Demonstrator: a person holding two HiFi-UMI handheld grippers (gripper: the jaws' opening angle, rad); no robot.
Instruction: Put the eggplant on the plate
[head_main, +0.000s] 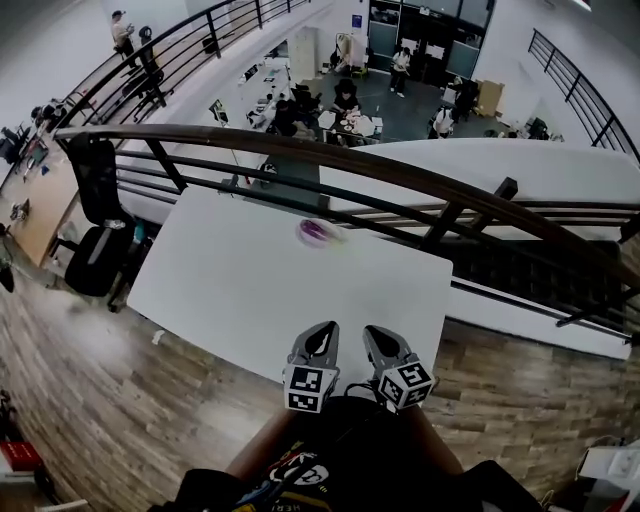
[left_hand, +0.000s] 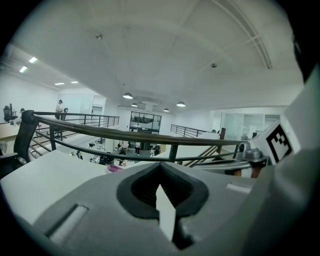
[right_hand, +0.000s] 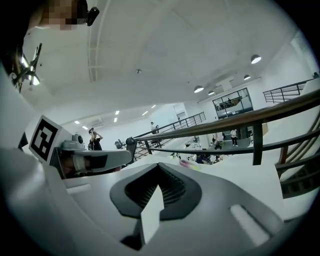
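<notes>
The purple eggplant (head_main: 317, 231) lies near the far edge of the white table (head_main: 230, 290), on what looks like a small pale plate (head_main: 331, 238); both are blurred. My left gripper (head_main: 322, 335) and right gripper (head_main: 377, 338) hover side by side over the near edge, close to my body and far from the eggplant. Both are shut with nothing between their jaws. In the left gripper view the eggplant (left_hand: 114, 168) shows small beyond the closed left gripper (left_hand: 161, 166). The right gripper view shows the eggplant (right_hand: 187, 163) past the closed right gripper (right_hand: 159, 167).
A dark railing (head_main: 400, 175) runs just behind the table, with a drop to a lower floor beyond. A black chair (head_main: 95, 230) stands at the table's left end. Wooden floor (head_main: 90, 400) surrounds the table. The other gripper (left_hand: 270, 142) shows at each gripper view's side.
</notes>
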